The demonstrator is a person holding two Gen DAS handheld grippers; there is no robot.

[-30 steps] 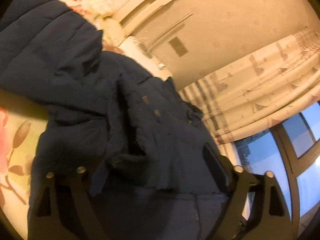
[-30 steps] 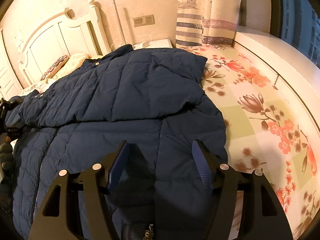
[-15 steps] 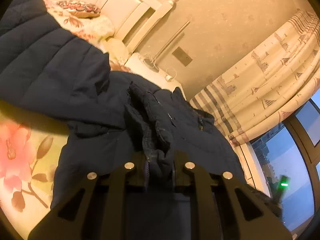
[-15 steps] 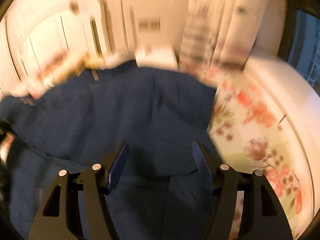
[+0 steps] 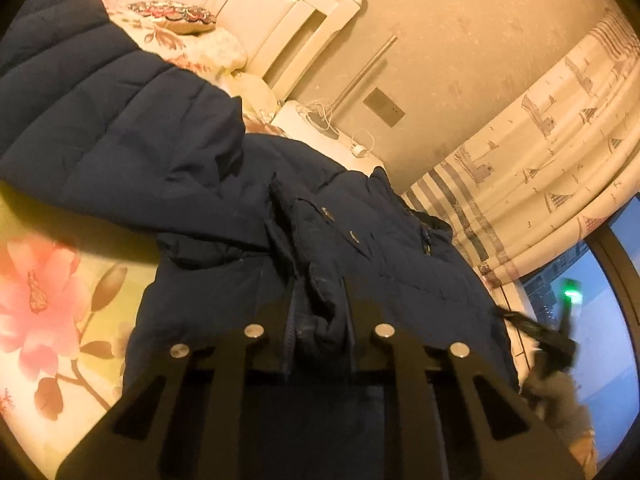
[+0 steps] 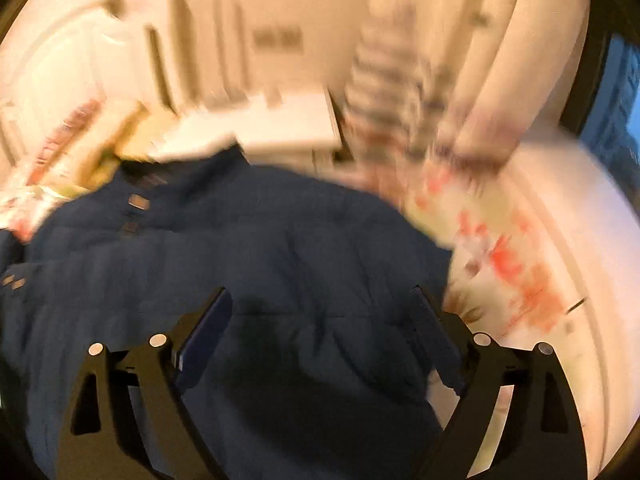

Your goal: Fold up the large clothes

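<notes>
A large navy quilted jacket (image 5: 120, 128) lies spread on the floral bedsheet (image 5: 44, 300). My left gripper (image 5: 318, 312) is shut on a bunched fold of the jacket's front edge, near its snap buttons. In the right wrist view the same jacket (image 6: 280, 248) fills the lower middle, blurred by motion. My right gripper (image 6: 320, 320) is open and empty, its blue-padded fingers (image 6: 204, 336) wide apart just above the jacket's body. The other gripper shows at the right edge of the left wrist view (image 5: 560, 344).
A white headboard (image 5: 280, 28) and pillows (image 5: 176, 20) stand at the far end of the bed. A white nightstand (image 6: 280, 120) with cables sits by the wall. Patterned curtains (image 5: 560, 140) and a window (image 5: 608, 320) are to the right.
My left gripper closed from wide open onto the jacket's front edge and now holds it. The right view has swung forward and upward over the jacket, blurring; its gripper stays open.
</notes>
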